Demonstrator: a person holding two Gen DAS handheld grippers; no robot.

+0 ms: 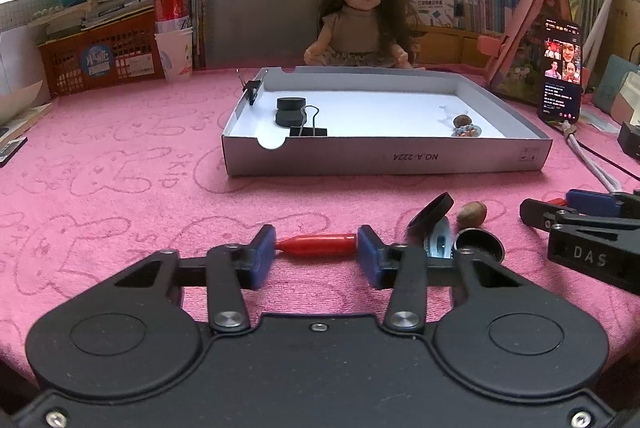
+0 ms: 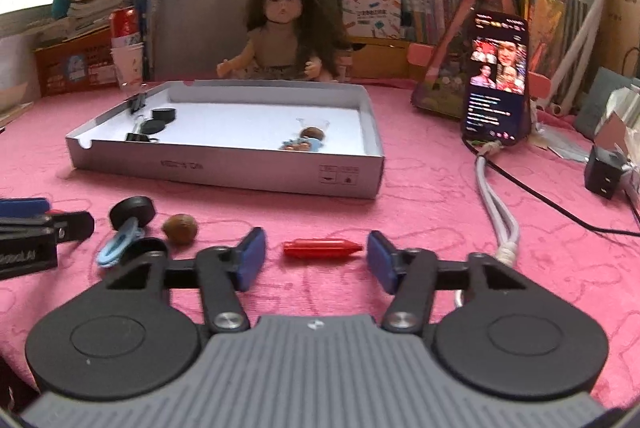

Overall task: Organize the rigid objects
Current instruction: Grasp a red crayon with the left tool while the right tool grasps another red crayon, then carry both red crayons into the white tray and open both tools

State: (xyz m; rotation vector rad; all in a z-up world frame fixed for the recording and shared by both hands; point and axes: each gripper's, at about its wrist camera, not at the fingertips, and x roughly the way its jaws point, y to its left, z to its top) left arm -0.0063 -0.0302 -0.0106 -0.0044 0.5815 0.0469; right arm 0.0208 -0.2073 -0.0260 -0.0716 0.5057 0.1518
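Left wrist view shows the left gripper (image 1: pixel 316 254) low over the pink surface (image 1: pixel 120 196), its jaws apart but bracketing a red crayon-like piece (image 1: pixel 317 245) whose ends sit at or just touching the blue pads. Right wrist view shows the right gripper (image 2: pixel 316 256) with jaws apart around another red piece (image 2: pixel 322 248), with clear gaps on both sides.

Judging by the white tray (image 1: pixel 384 158), sorting is partway done: two black discs (image 1: pixel 289 111), binder clips (image 1: pixel 308 130) and a small nut-and-blue cluster (image 1: pixel 464 126) already lie inside.

Still out on the surface are both red pieces, a black disc (image 1: pixel 434 210), a walnut (image 1: pixel 472 214), a blue clip (image 1: pixel 440 244) and a dark cup-shaped piece (image 1: pixel 478 242), clustered between the two grippers.
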